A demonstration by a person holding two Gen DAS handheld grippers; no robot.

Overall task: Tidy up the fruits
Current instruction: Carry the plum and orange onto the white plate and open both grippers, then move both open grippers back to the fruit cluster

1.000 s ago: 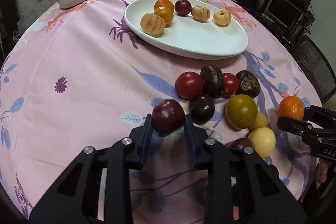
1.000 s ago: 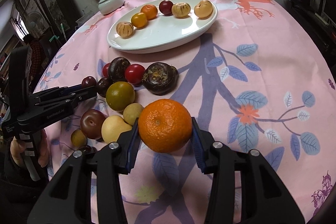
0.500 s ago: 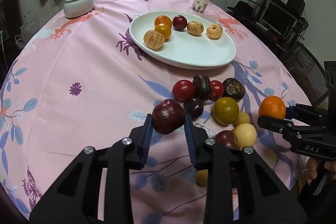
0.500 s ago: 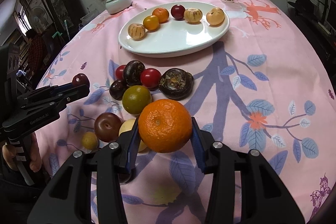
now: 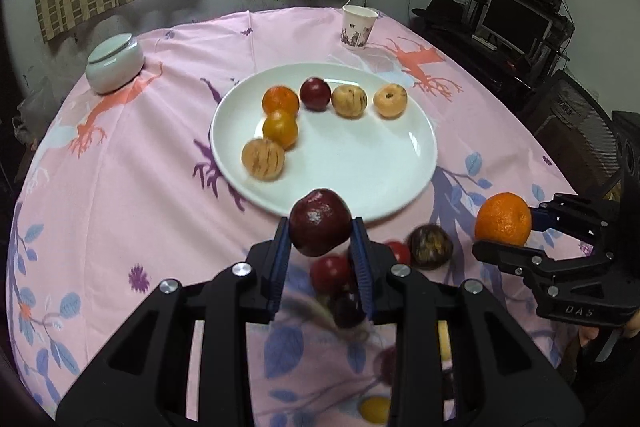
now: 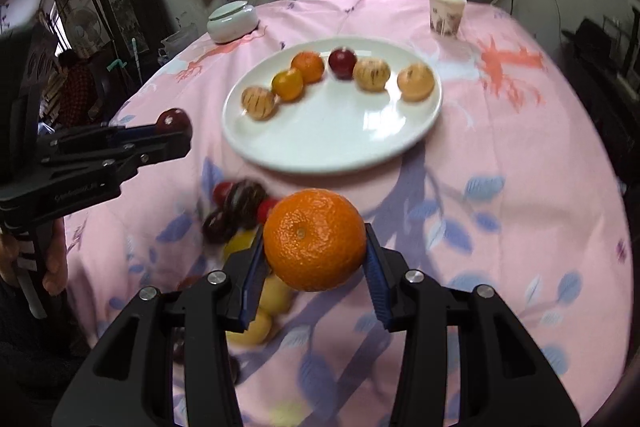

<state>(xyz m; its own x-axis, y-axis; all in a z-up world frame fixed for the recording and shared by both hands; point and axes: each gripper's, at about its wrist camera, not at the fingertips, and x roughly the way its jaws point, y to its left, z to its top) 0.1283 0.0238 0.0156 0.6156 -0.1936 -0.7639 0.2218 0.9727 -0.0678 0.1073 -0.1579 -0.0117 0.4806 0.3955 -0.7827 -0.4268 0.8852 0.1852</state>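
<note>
My left gripper [image 5: 320, 227] is shut on a dark red plum [image 5: 320, 223], held above the cloth just short of the near rim of the white plate [image 5: 360, 163]. My right gripper [image 6: 314, 243] is shut on an orange [image 6: 314, 239], also lifted; the orange [image 5: 503, 219] and its gripper show at the right of the left wrist view. The plate [image 6: 332, 131] carries several fruits in an arc along its far and left side. A heap of loose fruits [image 6: 240, 207] lies on the pink cloth below both grippers, partly hidden by the fingers.
A paper cup [image 5: 359, 27] stands beyond the plate and a pale lidded jar [image 5: 114, 63] at the far left of the round table. The near half of the plate is bare. A monitor and shelves stand off the table to the right. A hand [image 6: 56, 259] grips the left tool.
Both grippers have risen and moved toward the plate with their fruits still held. The loose heap has slid down under the fingers in both views, and the plate now sits nearer.
</note>
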